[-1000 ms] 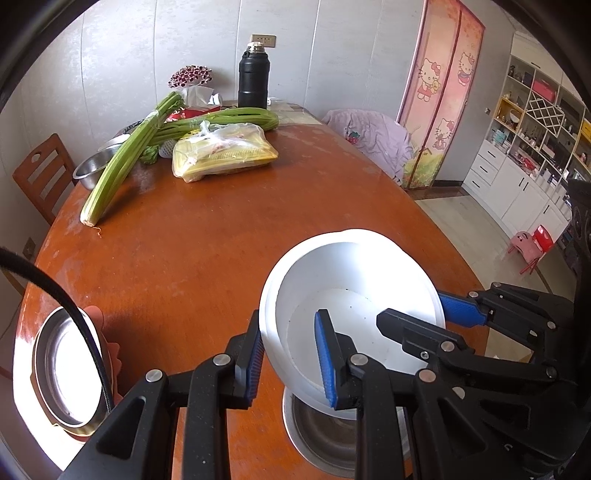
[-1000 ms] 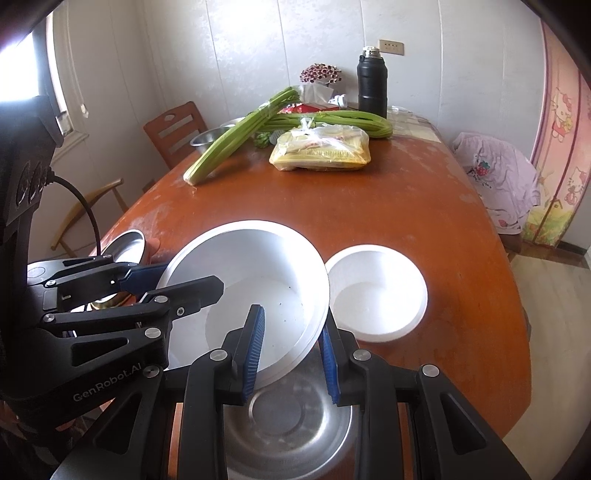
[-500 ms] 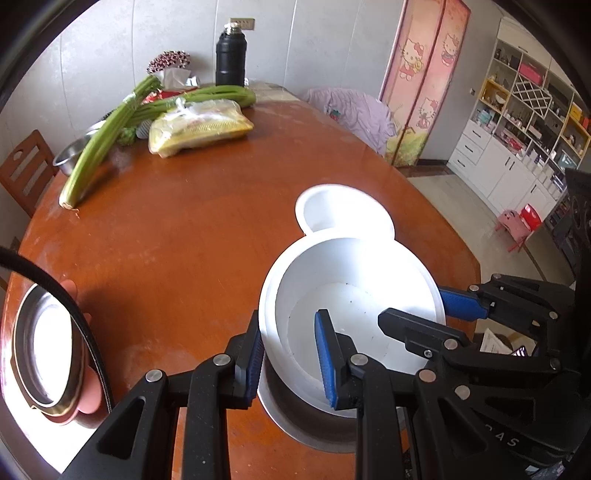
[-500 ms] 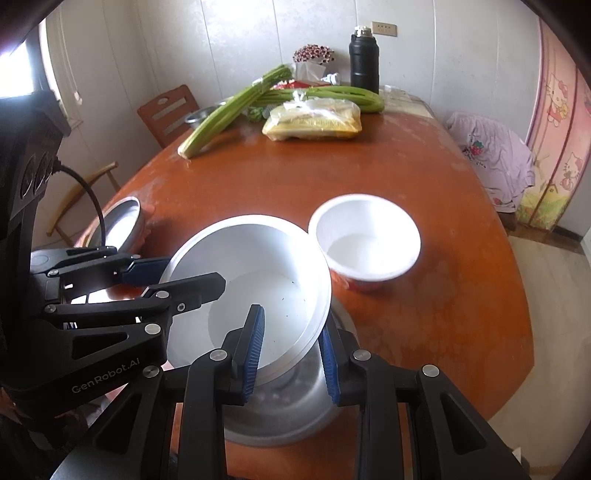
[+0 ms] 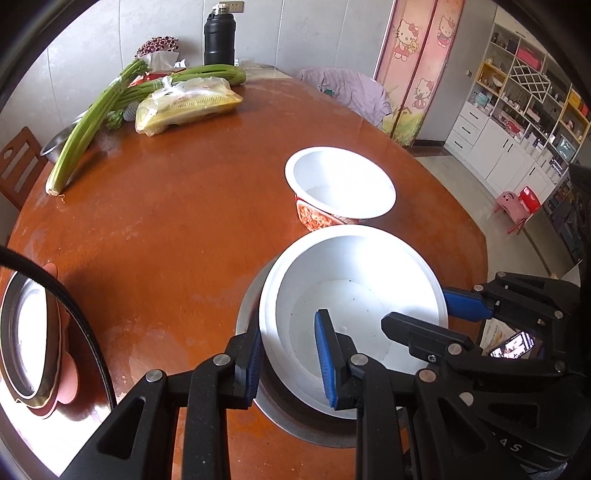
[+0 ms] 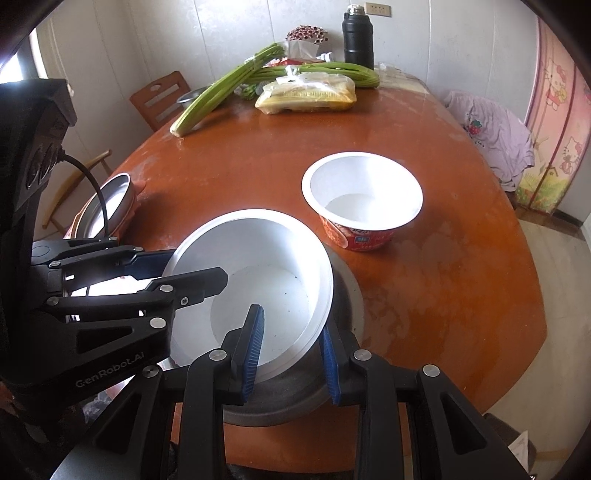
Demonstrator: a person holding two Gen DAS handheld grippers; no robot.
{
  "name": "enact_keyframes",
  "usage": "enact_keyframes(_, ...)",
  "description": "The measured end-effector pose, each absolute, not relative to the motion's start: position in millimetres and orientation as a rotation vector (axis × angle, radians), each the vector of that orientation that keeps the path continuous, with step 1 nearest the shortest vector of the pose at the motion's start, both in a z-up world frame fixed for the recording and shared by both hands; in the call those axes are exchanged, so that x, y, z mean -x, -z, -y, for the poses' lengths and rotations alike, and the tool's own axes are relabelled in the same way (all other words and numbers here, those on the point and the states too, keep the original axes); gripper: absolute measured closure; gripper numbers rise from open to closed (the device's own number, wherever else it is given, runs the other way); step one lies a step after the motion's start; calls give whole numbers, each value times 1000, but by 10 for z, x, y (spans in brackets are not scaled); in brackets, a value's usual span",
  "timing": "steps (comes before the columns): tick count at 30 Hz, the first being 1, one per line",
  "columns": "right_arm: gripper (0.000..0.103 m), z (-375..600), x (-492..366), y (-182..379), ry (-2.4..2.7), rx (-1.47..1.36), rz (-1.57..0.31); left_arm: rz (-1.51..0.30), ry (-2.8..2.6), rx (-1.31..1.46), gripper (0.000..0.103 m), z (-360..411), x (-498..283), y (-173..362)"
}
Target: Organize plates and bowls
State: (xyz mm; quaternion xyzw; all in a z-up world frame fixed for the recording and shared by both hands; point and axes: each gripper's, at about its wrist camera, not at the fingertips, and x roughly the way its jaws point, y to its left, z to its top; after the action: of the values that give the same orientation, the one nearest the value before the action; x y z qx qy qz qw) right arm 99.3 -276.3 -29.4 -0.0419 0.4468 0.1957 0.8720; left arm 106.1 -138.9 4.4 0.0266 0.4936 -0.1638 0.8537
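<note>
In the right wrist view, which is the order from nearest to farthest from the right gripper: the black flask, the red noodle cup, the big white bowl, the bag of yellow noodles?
1. big white bowl: its rim sits between the right gripper fingers.
2. red noodle cup: just beyond the bowl, to the right.
3. bag of yellow noodles: far part of the table.
4. black flask: at the table's far end, by the wall.

A home dining room is shown. A round, reddish-brown wooden surface [image 5: 177,206] is set with celery stalks [image 5: 92,122], a bagged pack of food [image 5: 188,105] and a black thermos [image 5: 219,35], and a wooden chair [image 6: 162,98] is drawn up beside it. A domestic setting is further indicated by the cartoon-cat folding screen [image 5: 417,66], the white shelving unit filled with household items [image 5: 524,107], a garment draped over a seat [image 5: 351,92] and a small child's stool [image 5: 511,208] on the tiled floor.
</note>
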Motion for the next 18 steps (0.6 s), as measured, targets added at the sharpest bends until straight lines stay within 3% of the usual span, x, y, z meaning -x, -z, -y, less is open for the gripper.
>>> enact_keyframes(18,72,2785,-1041,388,-378,99,-943,-1059,347,-80,77,1464,-1090,70)
